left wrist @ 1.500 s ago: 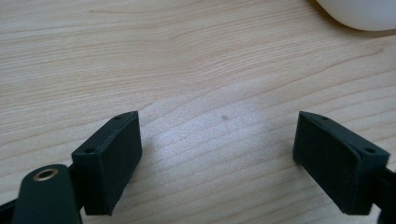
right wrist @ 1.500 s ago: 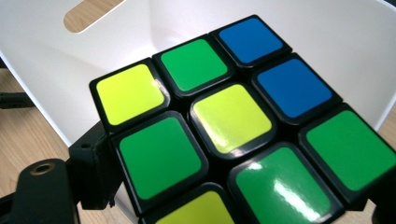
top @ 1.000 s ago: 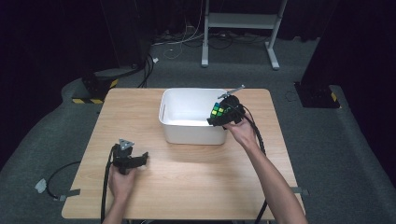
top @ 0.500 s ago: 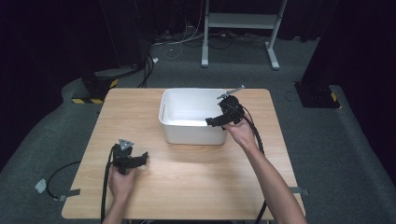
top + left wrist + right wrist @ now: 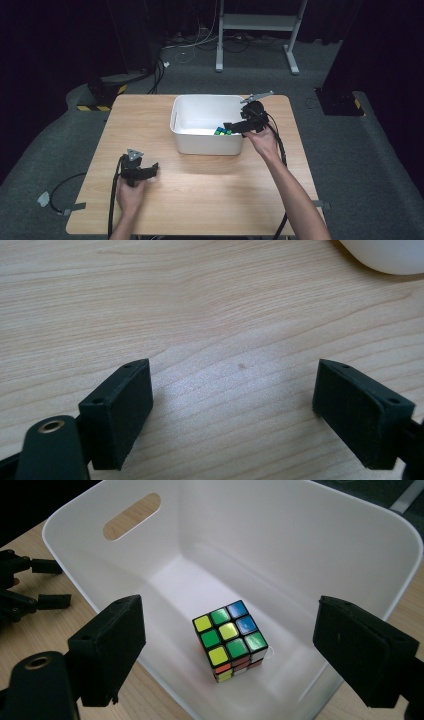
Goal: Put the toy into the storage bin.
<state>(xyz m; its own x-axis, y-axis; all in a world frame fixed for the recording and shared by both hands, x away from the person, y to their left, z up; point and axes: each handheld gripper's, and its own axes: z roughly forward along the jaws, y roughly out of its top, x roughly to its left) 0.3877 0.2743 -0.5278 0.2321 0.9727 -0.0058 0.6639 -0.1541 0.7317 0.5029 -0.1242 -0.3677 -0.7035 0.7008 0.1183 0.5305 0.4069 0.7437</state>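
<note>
Since a second ago the puzzle cube [image 5: 231, 641] has gone from my right gripper [image 5: 239, 127] to the floor of the white bin [image 5: 320, 535], and that gripper's jaws are now standing wide apart above the bin's rim with nothing between them. In the high view I am seeing the cube [image 5: 223, 131] lying near the bin's [image 5: 181, 106] right end, close to the wall by my right hand, apart from the gripper. In the right gripper view it is sitting flat on the bottom, its green, yellow and blue top face turned a little askew to the walls.

My left gripper [image 5: 148, 169] is resting low over the bare desk [image 5: 210, 190], well apart from the bin, its jaws also spread and holding nothing; the left gripper view is looking down at wood grain between them.

I am judging the cube to be light, rigid and smooth-faced plastic, so somewhat slippery, with layers that could twist under an uneven squeeze. If I were taking it up again, I would be closing the pads squarely on two opposite flat faces at mid-height, not on corners, minding the near wall.
</note>
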